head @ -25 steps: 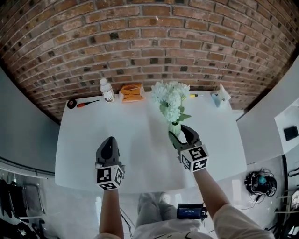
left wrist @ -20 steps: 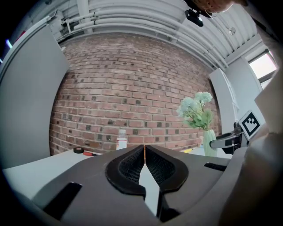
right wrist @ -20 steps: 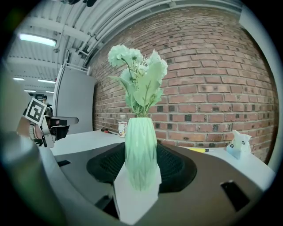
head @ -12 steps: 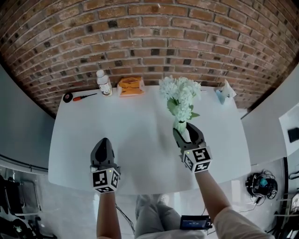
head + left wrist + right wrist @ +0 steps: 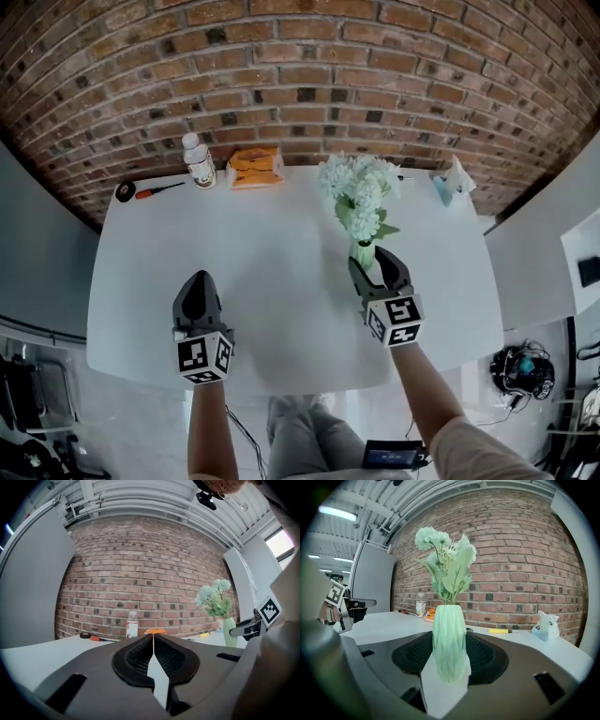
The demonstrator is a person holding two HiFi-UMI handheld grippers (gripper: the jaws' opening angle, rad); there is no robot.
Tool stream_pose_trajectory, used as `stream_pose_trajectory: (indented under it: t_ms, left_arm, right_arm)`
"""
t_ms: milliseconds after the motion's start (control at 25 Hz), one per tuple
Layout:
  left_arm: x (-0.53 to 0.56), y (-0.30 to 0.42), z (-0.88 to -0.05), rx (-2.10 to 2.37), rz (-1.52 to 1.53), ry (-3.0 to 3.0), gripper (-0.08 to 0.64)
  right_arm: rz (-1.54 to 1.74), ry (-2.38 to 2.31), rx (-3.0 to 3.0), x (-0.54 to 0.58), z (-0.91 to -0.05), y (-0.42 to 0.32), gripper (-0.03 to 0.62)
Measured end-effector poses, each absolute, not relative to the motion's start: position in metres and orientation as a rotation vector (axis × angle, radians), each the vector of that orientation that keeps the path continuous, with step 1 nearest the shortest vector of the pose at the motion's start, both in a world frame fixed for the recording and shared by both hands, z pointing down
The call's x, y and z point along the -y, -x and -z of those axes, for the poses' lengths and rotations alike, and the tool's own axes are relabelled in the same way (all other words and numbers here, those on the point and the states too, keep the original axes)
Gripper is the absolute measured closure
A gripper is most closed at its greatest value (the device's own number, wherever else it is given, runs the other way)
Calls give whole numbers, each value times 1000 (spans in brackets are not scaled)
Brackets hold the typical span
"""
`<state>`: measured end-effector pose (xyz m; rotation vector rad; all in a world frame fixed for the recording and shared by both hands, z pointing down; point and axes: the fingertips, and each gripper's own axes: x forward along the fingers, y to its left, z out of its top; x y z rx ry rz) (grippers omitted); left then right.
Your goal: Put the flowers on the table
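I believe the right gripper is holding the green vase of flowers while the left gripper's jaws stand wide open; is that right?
Not quite: the left gripper has its jaws shut together, empty, as the left gripper view shows. The right gripper does hold the green vase of flowers.

The left forearm (image 5: 208, 422) and right forearm (image 5: 424, 398) are bare and reach forward side by side, well apart. The left gripper (image 5: 153, 638) has its jaws pressed together on nothing. The right gripper (image 5: 450, 641) clamps a ribbed green vase (image 5: 449, 620) upright between its jaws
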<state>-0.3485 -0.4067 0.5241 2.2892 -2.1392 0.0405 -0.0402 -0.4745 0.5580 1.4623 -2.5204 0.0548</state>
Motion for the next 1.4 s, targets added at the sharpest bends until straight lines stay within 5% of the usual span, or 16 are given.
stream_pose_trajectory:
  t_ms: [1400]
  left_arm:
    - [385,346,-536,2138,-39,-2241,541]
  right_arm:
    - [-131,-1532,2510,463,-578,25,365]
